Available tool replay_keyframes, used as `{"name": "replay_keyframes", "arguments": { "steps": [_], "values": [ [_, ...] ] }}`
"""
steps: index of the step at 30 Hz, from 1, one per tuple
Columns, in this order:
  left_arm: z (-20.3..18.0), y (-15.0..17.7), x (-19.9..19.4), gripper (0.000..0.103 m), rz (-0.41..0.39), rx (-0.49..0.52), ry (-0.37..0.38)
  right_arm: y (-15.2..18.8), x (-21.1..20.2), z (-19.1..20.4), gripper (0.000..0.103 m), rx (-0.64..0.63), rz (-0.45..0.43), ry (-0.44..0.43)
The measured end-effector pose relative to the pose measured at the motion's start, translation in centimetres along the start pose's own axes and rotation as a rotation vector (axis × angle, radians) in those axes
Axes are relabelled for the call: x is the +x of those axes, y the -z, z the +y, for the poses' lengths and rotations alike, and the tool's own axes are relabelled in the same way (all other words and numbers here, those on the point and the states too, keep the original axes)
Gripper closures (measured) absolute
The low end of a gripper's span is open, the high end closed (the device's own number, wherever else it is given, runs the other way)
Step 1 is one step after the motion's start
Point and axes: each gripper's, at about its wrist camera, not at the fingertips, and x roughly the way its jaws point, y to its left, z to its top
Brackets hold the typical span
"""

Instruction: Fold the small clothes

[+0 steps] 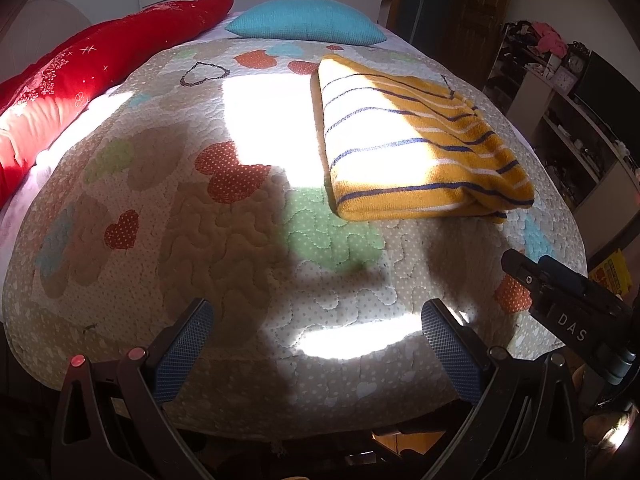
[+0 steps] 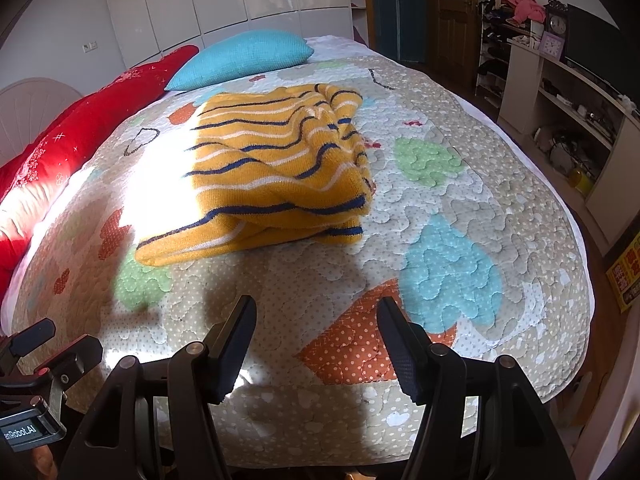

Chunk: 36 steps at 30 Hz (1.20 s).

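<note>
1. Nearest in the left wrist view is the left claw [image 1: 316,344], its two blue-padded fingers [image 1: 182,350] spread wide apart with nothing between them, hanging over the foot end of the bed.
2. The right claw [image 2: 318,346] shows at the bottom of the right wrist view, its dark fingers [image 2: 236,350] parted as well, though less widely, and likewise empty; it too hovers over the bed's near edge.
3. Each view catches the other tool at its margin: a black body lettered "DAS" at the lower right of the left view, a labelled black block at the lower left of the right view.
4. Under both claws lies the quilt [image 1: 224,240] [image 2: 460,184], beige and stitched with hearts in orange, green and blue, partly in shadow and partly in a hard patch of sunlight.
5. Farther up the bed rests the striped sweater [image 1: 404,148] [image 2: 280,164], mustard yellow with white and navy bands, folded into a thick bundle. It lies flat on the quilt, well apart from both claws (its left half is washed out by the sun).
6. Beyond it a turquoise pillow [image 1: 306,22] [image 2: 244,58] sits at the head of the bed, with a red blanket [image 1: 92,76] [image 2: 72,132] running down the bed's left side.
7. Farthest off, on the right, stands open shelving [image 1: 576,120] [image 2: 560,92] crowded with small things, a clock [image 2: 556,24] on top.
</note>
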Motion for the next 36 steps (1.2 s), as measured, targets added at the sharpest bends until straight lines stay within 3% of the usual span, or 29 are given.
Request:
{"name": "replay_keyframes", "arguments": {
  "steps": [36],
  "values": [
    [0.27,0.51,0.99,0.0,0.042,-0.011,0.011,0.55,0.98,-0.36,0.033,0.011,0.029,-0.024]
  ]
}}
